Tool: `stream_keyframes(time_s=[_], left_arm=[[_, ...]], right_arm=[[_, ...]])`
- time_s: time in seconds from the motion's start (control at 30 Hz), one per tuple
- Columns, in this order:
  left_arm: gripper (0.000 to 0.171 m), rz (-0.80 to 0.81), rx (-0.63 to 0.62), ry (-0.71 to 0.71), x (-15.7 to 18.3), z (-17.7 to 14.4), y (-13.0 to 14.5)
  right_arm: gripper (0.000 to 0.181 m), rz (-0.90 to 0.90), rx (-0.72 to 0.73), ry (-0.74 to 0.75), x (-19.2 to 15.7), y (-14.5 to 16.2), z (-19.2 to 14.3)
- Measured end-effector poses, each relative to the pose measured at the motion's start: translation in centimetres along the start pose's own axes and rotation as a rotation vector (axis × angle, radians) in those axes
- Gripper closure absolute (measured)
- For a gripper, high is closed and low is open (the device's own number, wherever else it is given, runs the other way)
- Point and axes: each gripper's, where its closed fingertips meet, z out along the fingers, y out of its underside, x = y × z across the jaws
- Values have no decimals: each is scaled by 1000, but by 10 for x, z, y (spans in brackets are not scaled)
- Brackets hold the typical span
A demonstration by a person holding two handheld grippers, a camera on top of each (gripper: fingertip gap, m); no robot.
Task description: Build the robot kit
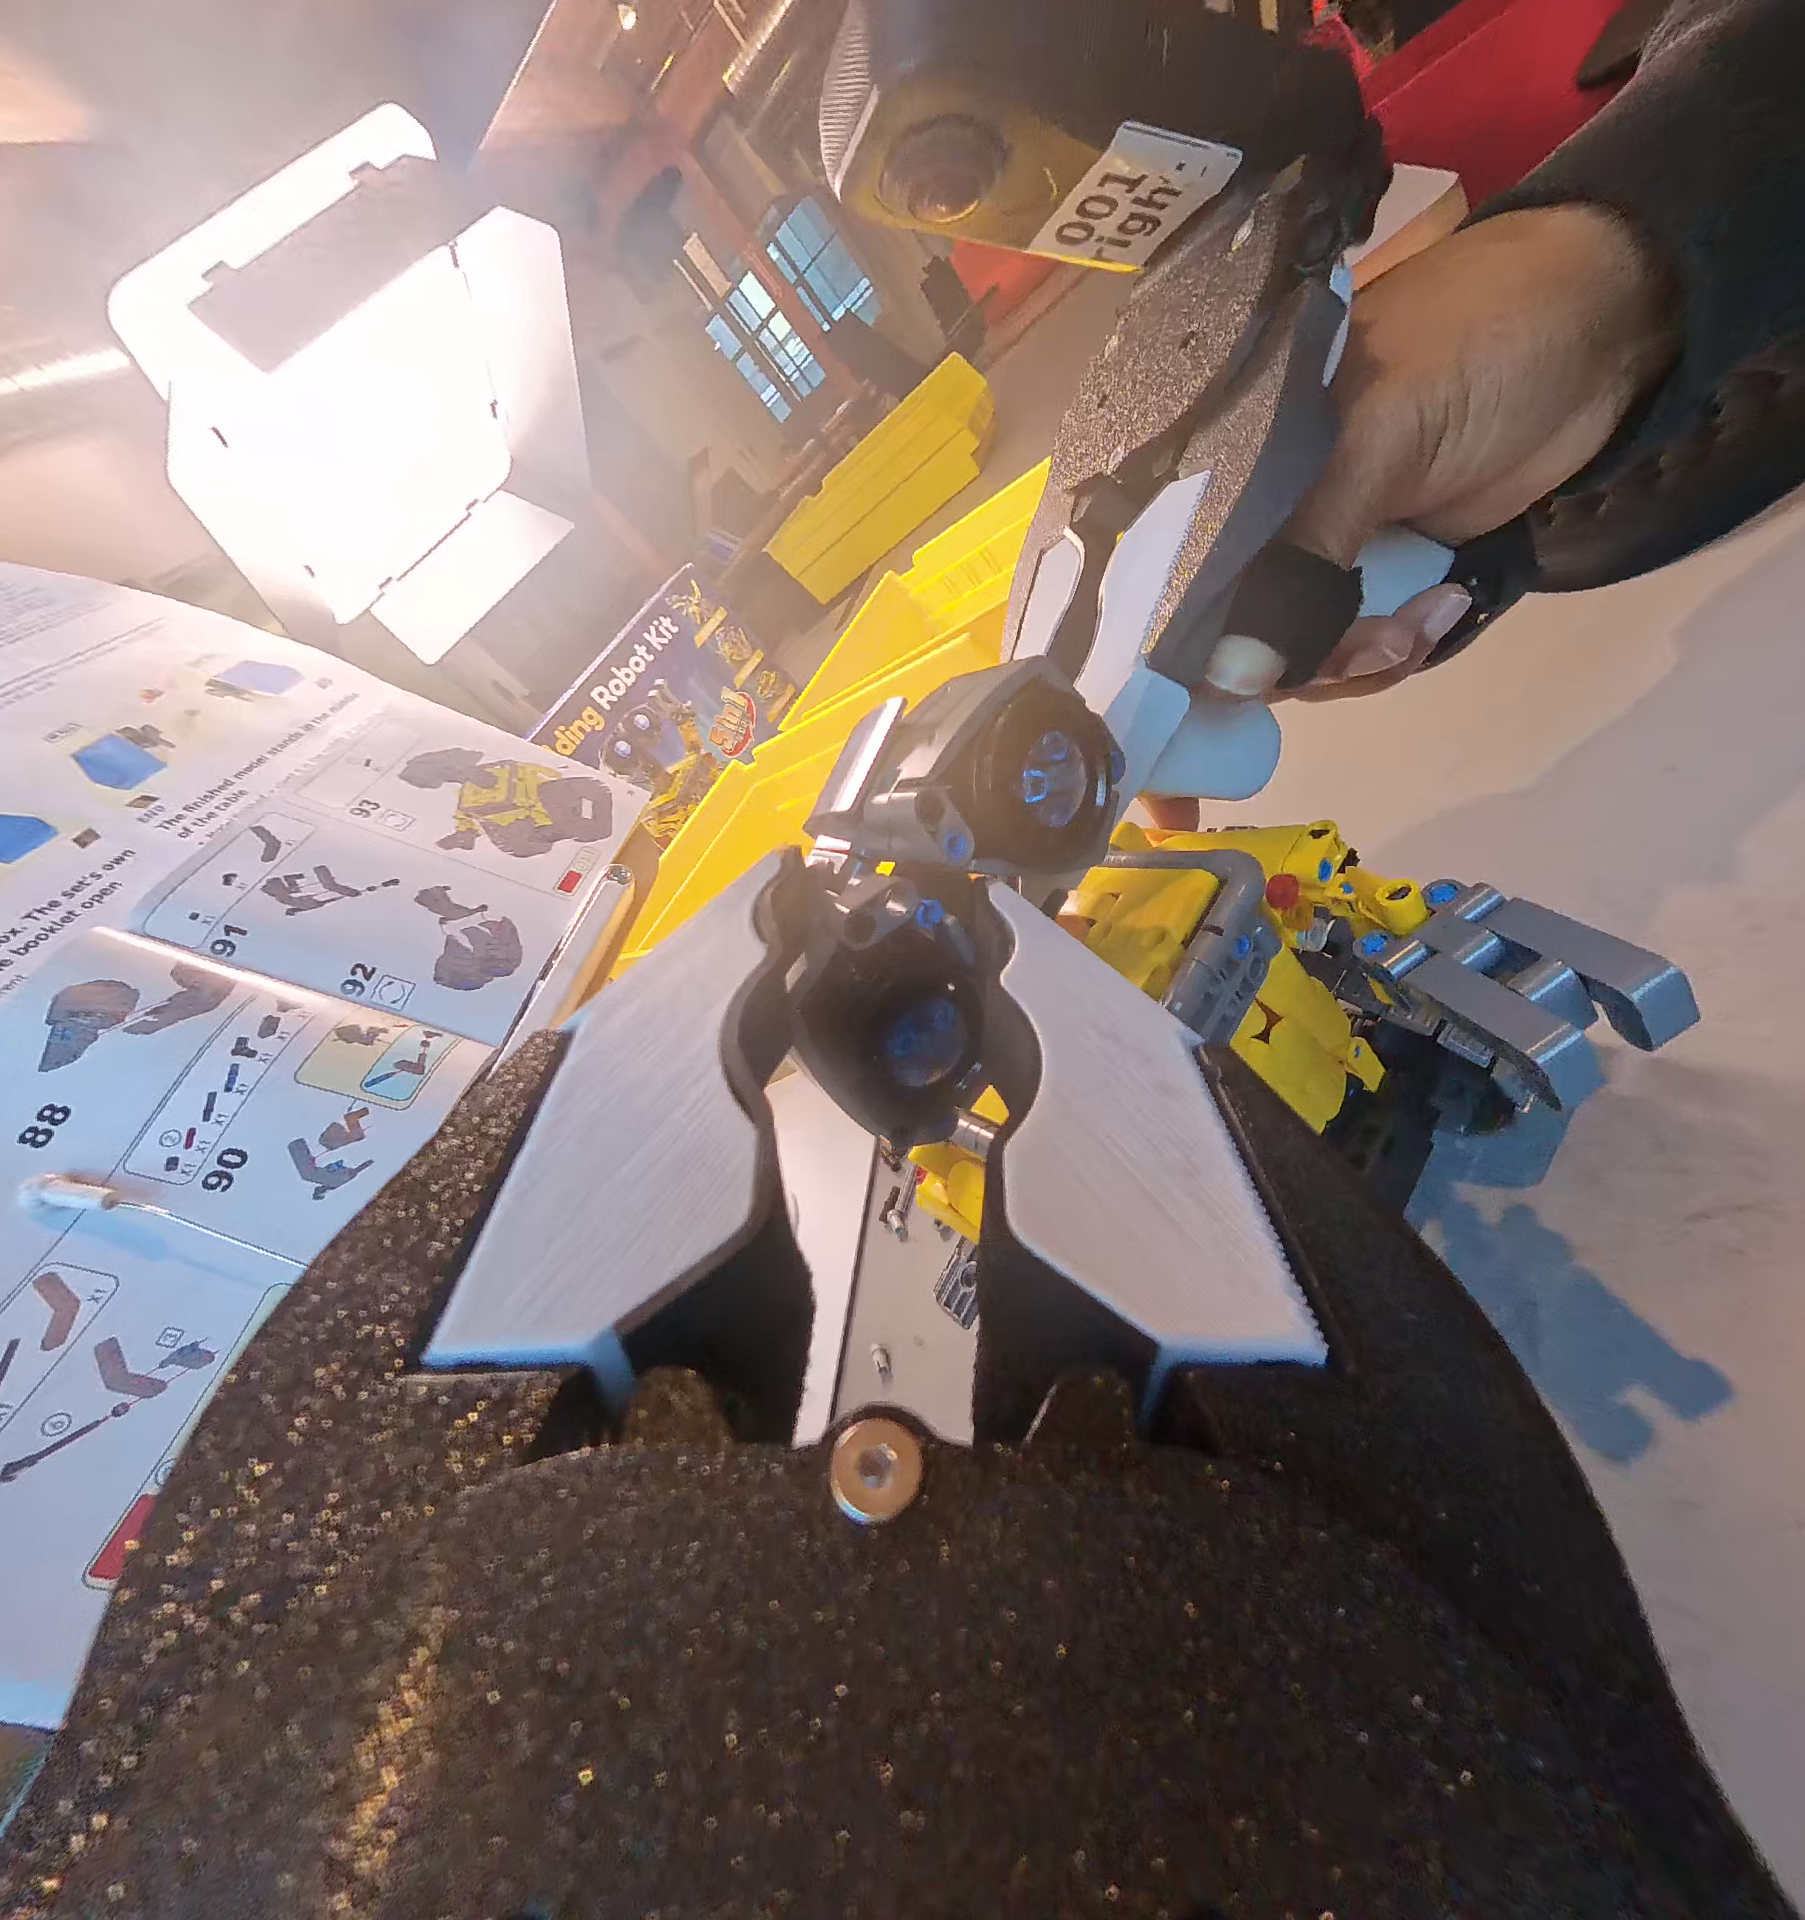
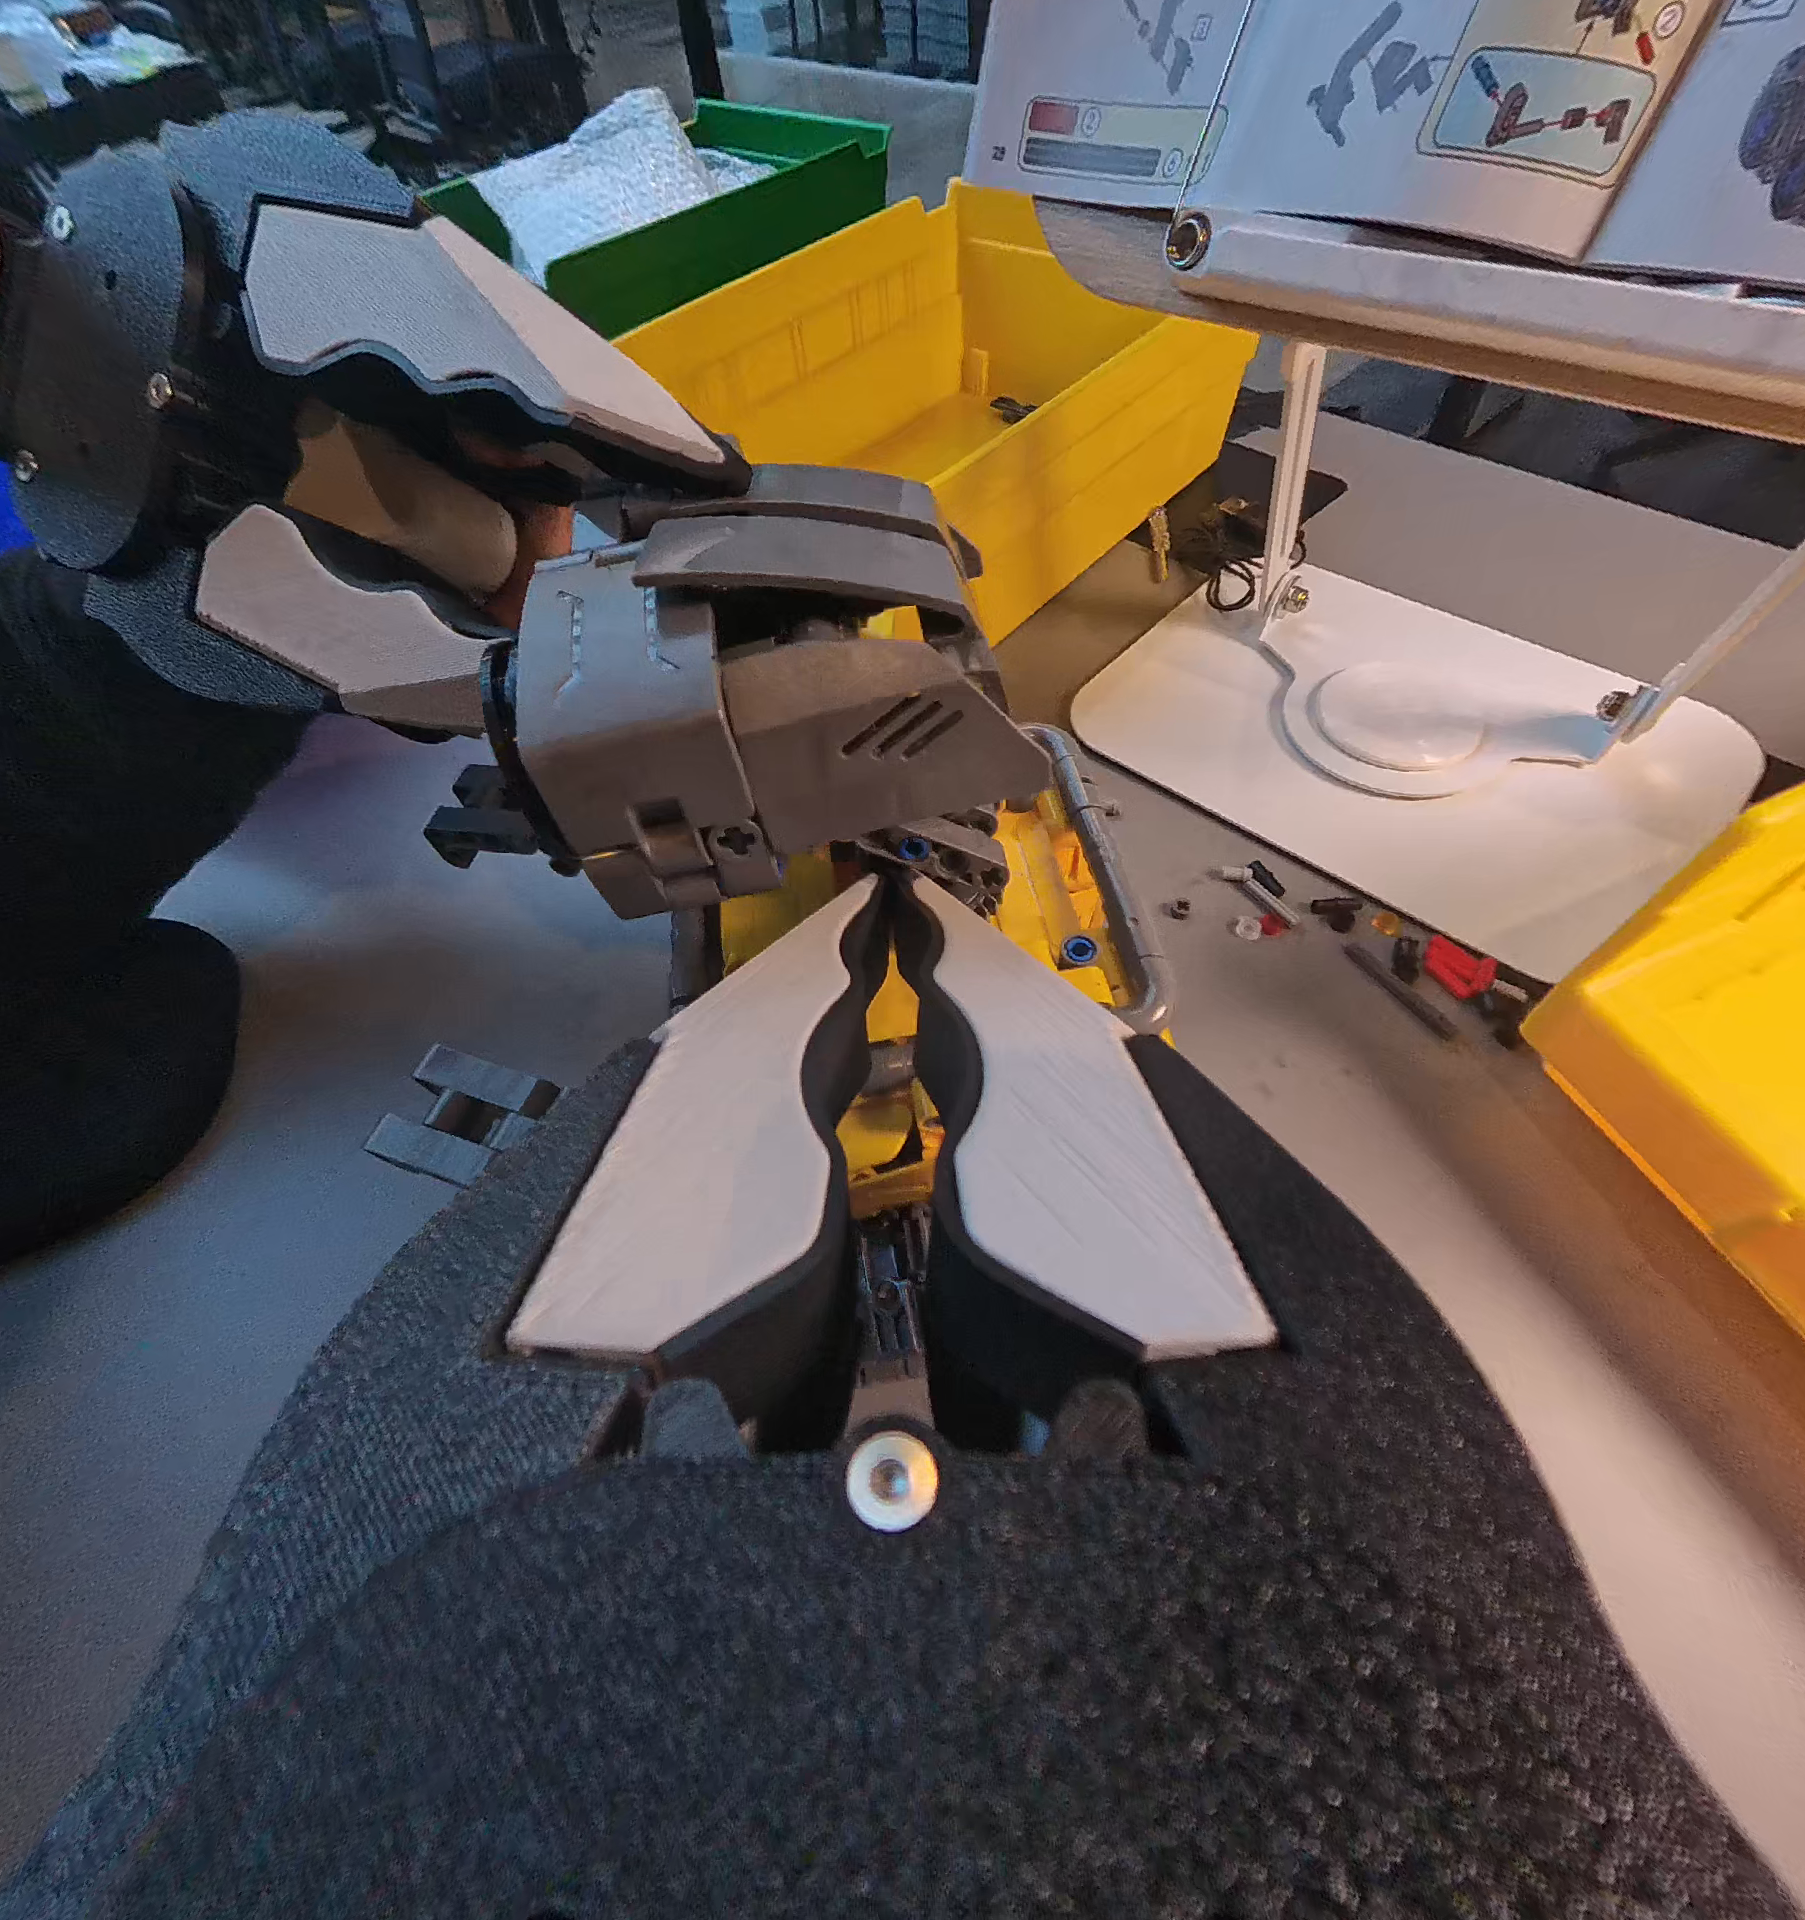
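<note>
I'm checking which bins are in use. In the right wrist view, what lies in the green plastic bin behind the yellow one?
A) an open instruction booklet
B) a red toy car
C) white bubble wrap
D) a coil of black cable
C: a crumpled sheet of white bubble wrap sticks up out of the green plastic bin, which sits just behind the open yellow plastic bin.

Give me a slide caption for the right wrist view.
Right hand-held gripper pinches the yellow brick-built robot while the left hand-held gripper grips its grey head.
</note>
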Motion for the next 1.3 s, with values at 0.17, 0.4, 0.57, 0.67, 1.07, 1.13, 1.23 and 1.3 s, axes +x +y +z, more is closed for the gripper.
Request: stream_keyframes(time_s=[0.17,0.4,0.57,0.67,1.07,1.13,1.23,1.3], left_arm=[[141,7,-5,-4,0,0,0],[141,11,-12,-6,0,1,0],[141,13,-16,-7,0,0,0],[141,18,-18,-8,0,0,0],[140,38,-24,-19,-1,-1,0],[140,36,-24,-22,-1,-1,0],[140,33,-26,-25,-1,-1,0],[140,28,-26,-28,-1,-1,0]], right_arm=[[181,42,37,-23,2,-1,-4],[179,13,39,-12,5,-2,-14],[172,-108,-34,8,1,3,-16],[170,-154,-66,13,-1,5,-16],[165,-132,15,-30,8,5,-28],[164,-140,41,-38,11,6,-31],[162,-134,92,-60,18,6,-35],[160,-128,132,-79,22,5,-37]])
